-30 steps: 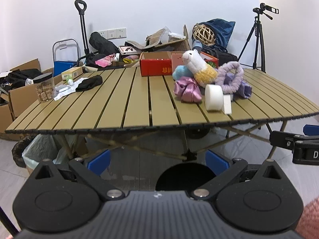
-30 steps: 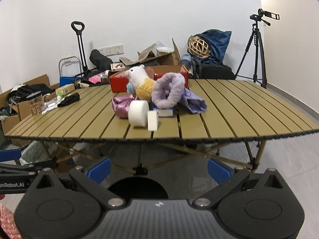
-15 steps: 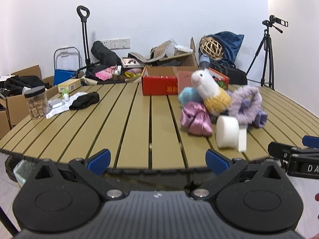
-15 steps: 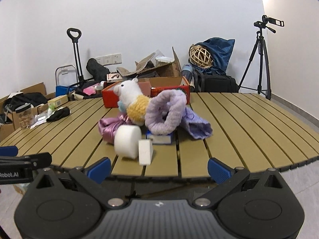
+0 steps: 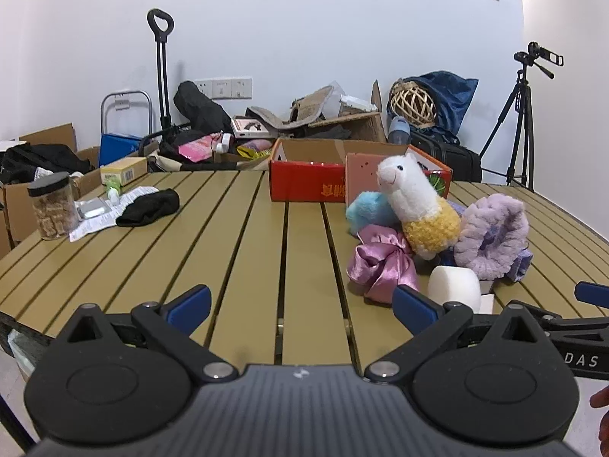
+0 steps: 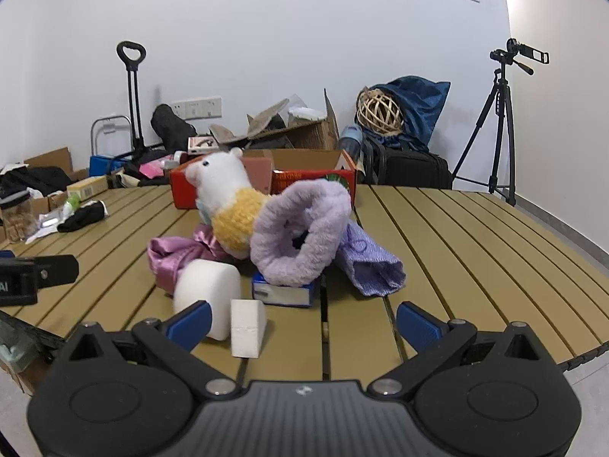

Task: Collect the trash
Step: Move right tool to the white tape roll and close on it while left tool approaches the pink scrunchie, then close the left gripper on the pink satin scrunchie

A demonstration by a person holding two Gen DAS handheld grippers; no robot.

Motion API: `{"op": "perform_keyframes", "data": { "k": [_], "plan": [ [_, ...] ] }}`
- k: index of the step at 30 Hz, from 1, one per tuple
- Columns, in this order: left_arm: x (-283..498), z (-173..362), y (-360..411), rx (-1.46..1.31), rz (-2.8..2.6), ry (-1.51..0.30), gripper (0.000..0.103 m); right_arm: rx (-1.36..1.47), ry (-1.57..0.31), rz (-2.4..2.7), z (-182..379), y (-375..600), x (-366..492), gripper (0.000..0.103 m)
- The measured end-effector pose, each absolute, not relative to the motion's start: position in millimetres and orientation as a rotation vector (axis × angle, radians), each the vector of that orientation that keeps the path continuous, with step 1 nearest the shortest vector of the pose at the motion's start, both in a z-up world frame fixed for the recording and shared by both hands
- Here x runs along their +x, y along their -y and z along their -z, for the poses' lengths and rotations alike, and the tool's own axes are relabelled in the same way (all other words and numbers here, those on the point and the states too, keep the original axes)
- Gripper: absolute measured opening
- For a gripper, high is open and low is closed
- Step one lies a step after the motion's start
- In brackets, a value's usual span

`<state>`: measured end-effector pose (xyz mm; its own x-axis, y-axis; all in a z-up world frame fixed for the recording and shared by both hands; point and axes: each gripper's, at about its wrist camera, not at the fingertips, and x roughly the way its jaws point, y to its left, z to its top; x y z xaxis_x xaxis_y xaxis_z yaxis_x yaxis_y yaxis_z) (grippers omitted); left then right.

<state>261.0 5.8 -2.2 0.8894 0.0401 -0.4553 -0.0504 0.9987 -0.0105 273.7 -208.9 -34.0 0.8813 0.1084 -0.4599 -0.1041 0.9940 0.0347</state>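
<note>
Both my grippers, left (image 5: 300, 306) and right (image 6: 302, 321), released, have advanced over the slatted tan table (image 6: 456, 236); white foam cylinder (image 6: 207, 289) at 11 o'clock, reachable.

Tan slatted table (image 5: 247, 251). Red box (image 5: 308, 186) at far edge. White/yellow plush llama (image 5: 415, 205), lilac fluffy ring (image 6: 300, 228), pink satin cloth (image 5: 380, 262), white foam roll (image 6: 207, 289), black cloth (image 5: 150, 205) near left edge.
</note>
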Motion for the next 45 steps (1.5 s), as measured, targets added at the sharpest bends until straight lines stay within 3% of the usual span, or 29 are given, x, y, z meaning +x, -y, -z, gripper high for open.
{"op": "perform_keyframes", "data": {
  "k": [15, 19, 21, 26, 28, 45],
  "plan": [
    [275.4, 4.8, -39.2, -0.053, -0.126, -0.482, 0.103, -0.046, -0.390, -0.203, 31.0, 156.5, 295.2, 0.102],
    [278.5, 4.3, -53.1, -0.074, -0.151, -0.493, 0.103, -0.088, -0.399, -0.217, 32.3, 136.0, 304.1, 0.084],
    [280.5, 5.2, -59.5, -0.084, -0.162, -0.500, 0.103, -0.091, -0.421, -0.212, 35.3, 129.8, 310.3, 0.083],
    [282.1, 4.8, -68.6, -0.099, -0.178, -0.508, 0.103, -0.079, -0.460, -0.198, 43.5, 125.6, 320.3, 0.039],
    [281.5, 4.9, -68.9, -0.099, -0.178, -0.510, 0.103, -0.071, -0.460, -0.192, 44.8, 126.1, 320.7, 0.029],
    [283.8, 9.8, -45.9, -0.067, -0.132, -0.513, 0.103, 0.060, -0.328, -0.206, 28.9, 160.6, 307.6, 0.028]
  ]
}}
